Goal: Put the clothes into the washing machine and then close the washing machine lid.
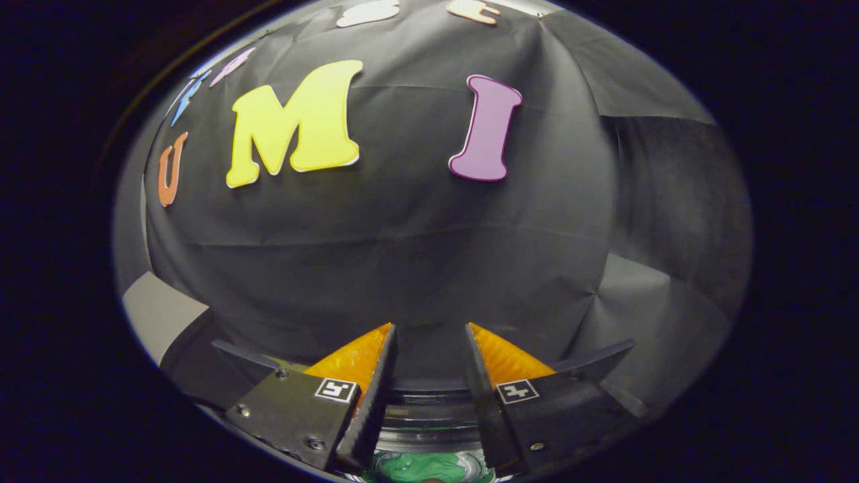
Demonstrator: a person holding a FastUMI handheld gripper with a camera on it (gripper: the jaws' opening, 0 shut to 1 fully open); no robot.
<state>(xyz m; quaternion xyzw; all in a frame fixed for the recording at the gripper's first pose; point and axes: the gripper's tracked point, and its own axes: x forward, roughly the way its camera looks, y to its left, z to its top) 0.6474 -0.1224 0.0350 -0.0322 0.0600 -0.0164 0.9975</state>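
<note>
Gripper hanging with fingers apart, nothing between them, facing the black wall; green cloth lying low between the fingers, inside the washer's round rim

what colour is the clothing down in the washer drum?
Green, seen in the gripper view: the clothing lies in the drum, below the gap of the open tool.

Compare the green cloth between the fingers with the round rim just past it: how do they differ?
The green cloth looks soft and rumpled; the rim is hard, smooth and shiny. The cloth lies nearest, low between the fingers; the rim curves just beyond it. The cloth is bright green; the rim is dark and silvery. Both sit below the open gripper, which holds nothing.
</note>
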